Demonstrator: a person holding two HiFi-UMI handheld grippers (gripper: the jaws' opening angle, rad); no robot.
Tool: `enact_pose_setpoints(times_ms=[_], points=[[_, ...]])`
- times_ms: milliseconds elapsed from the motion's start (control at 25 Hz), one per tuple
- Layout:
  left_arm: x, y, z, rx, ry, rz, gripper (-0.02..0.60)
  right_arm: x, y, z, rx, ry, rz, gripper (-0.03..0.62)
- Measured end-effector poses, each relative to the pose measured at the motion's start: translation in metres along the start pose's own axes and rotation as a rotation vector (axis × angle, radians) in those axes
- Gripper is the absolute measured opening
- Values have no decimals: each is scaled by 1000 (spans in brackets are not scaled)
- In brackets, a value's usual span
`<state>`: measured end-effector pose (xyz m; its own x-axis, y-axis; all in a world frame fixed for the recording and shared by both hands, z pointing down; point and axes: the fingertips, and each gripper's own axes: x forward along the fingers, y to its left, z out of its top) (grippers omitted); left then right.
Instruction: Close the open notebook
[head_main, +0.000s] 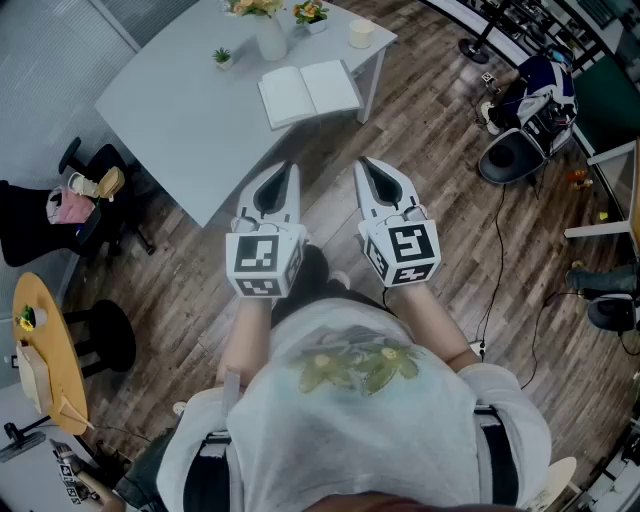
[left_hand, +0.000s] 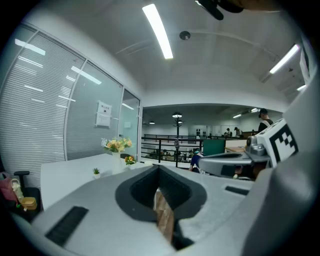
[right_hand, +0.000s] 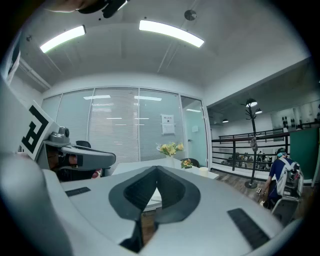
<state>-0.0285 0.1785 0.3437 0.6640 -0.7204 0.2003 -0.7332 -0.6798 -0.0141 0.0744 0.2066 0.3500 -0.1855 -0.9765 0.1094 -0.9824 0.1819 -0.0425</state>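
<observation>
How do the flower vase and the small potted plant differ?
The vase is tall and holds pale yellow flowers; the potted plant is tiny, green only. The vase stands nearer the open notebook; the plant sits further left. Both stand upright on the table.

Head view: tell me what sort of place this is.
Most likely an office: a white table bearing an open notebook and a small potted plant, a black swivel chair beside it, and glass partitions with blinds along one side.

free: floor up to table (head_main: 170, 110) | obstacles: vase (head_main: 270, 40), cup (head_main: 361, 33) behind notebook (head_main: 309, 92)
</observation>
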Motion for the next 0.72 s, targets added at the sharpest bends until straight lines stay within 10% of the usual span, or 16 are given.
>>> enact_pose_setpoints(times_ms=[720], points=[[37,24,-3,-21,25,-43,3,41,-16,-7,108,6,27,20]])
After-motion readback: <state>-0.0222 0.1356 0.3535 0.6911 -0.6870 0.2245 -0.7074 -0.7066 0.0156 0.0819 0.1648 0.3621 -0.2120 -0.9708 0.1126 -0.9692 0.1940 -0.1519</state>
